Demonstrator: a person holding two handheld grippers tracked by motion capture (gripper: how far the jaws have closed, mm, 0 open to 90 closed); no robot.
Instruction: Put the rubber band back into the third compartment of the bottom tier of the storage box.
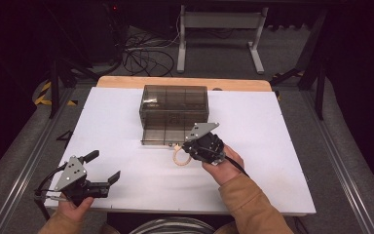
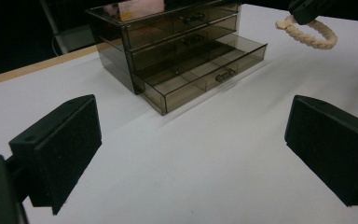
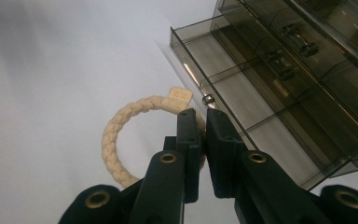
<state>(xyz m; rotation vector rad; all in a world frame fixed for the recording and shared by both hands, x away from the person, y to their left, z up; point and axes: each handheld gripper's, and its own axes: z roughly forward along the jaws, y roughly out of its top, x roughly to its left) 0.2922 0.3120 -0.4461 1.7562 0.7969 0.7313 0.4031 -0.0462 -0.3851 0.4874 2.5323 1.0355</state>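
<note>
A cream braided bracelet (image 3: 121,121) hangs from my right gripper (image 3: 199,122), whose jaws are shut on its rim. In the high view the bracelet (image 1: 179,157) hangs just above the white table, under the right gripper (image 1: 195,146), close in front of a smoky clear drawer box (image 1: 174,105). The box's bottom drawer (image 3: 242,93) is pulled out and shows bare compartments. In the left gripper view the bracelet (image 2: 310,33) hangs at the top right, beyond the open drawer (image 2: 205,74). My left gripper (image 1: 104,170) rests near the table's front left, jaws wide apart with nothing between its pads (image 2: 70,140).
The white tabletop (image 1: 272,146) lies over a wooden board (image 1: 126,82) at the back. Beyond the table are a white metal stand (image 1: 219,24) and loose cables (image 1: 146,56) on the floor. Grey rails (image 1: 29,161) run along both sides.
</note>
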